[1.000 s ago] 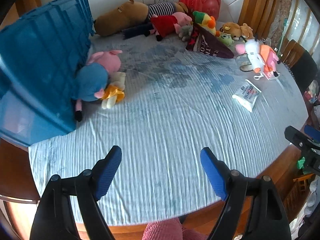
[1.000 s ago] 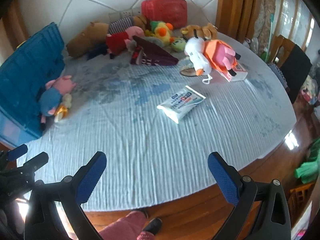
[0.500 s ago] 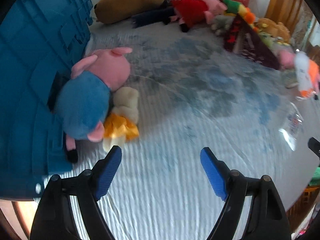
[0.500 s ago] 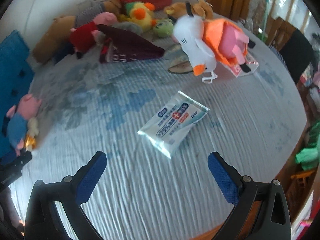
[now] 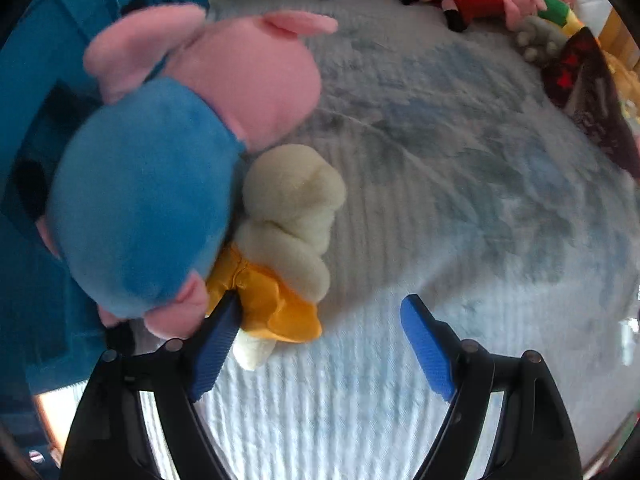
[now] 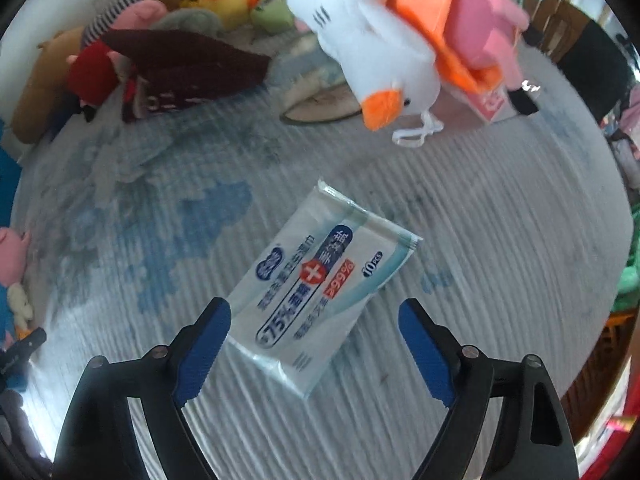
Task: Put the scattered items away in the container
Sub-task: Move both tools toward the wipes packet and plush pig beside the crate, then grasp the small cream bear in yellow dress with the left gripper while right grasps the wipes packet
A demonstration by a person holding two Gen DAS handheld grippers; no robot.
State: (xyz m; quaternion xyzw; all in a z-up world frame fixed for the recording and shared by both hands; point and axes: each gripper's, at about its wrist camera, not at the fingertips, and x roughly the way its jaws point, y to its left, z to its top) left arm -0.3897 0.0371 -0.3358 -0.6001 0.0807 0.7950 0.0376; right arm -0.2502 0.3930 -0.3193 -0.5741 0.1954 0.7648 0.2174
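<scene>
Your left gripper (image 5: 320, 320) stands open, pointing steeply down at the tablecloth (image 5: 440, 200), its left pad up against the yellow skirt of the small cream plush (image 5: 288, 216), which lies beside the pink-and-blue pig plush (image 5: 160, 176) leaning on the blue container (image 5: 36, 80). Your right gripper (image 6: 314, 324) has just been narrowing yet holds nothing, its jaws apart either side of the near end of the wipes packet (image 6: 320, 280) flat on the cloth. Beyond it lie the white duck plush (image 6: 372, 48), the dark red cloth (image 6: 188, 68) and more toys at the far edge.
</scene>
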